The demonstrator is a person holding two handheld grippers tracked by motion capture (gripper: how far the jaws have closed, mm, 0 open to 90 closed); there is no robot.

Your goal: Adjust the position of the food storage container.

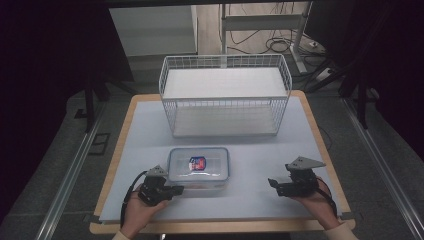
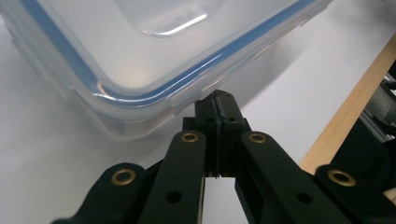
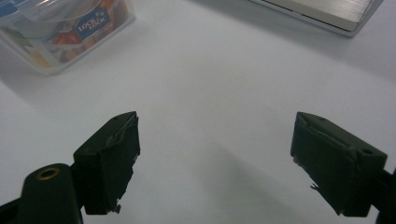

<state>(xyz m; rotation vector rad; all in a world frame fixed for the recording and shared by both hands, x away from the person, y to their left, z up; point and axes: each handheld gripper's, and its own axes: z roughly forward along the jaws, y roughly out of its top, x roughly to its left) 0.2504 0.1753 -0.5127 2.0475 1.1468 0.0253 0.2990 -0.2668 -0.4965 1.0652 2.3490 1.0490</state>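
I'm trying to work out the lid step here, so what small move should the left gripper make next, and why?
Probably nudge the left gripper slightly up, so its tips lift the lid's side flap. Its jaws are shut, with the tips right under the edge of the clear food container. The right gripper stands open, off to the side.

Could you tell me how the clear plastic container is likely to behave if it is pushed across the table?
The container looks rigid and low with a flat base, so it should slide rather than tip. Little shows inside besides a label, so it is probably light. Its smooth walls on the smooth table surface may let it skid or swivel.
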